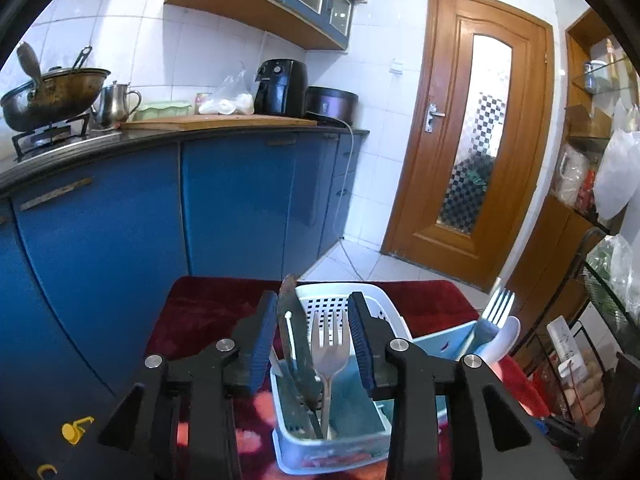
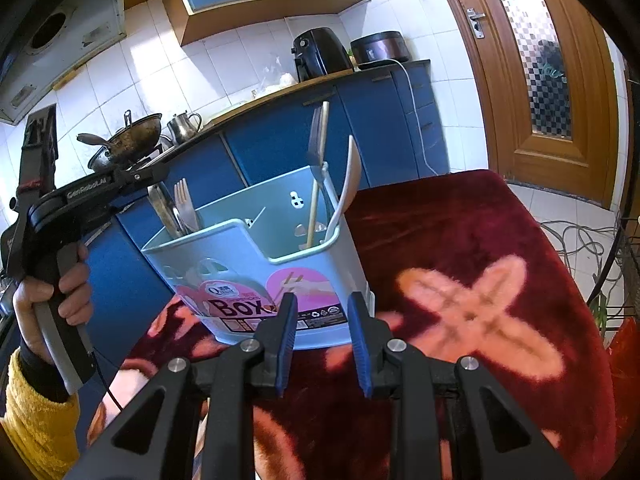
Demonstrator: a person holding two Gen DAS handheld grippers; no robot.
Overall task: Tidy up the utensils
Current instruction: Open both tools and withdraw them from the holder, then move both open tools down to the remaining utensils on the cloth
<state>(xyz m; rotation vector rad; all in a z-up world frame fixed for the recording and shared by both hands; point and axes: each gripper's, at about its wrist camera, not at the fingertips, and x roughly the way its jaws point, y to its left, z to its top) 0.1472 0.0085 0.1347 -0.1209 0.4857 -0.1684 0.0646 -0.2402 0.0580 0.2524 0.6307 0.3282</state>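
A light blue utensil box [image 2: 240, 264] with a pink label stands on a red patterned cloth [image 2: 460, 232]. In the left wrist view a knife [image 1: 294, 340] and a fork [image 1: 328, 346] stand in its near compartment, right between my left gripper's [image 1: 312, 300] open jaws; no pad presses on them. A second fork [image 1: 498, 306] and a white spoon [image 1: 506, 340] stick up from the far compartment. In the right wrist view a hand [image 2: 52, 288] holds the left gripper [image 2: 150, 174] over the knife and fork [image 2: 186, 204]. My right gripper [image 2: 323, 300] stands open and empty at the box's base.
Blue cabinets [image 1: 120, 220] run along the left under a counter with a wok [image 1: 48, 98], a kettle [image 1: 114, 104] and an air fryer [image 1: 280, 88]. A wooden door [image 1: 472, 140] stands behind. A wire rack [image 1: 592, 312] and floor cables [image 2: 576, 240] crowd the right side.
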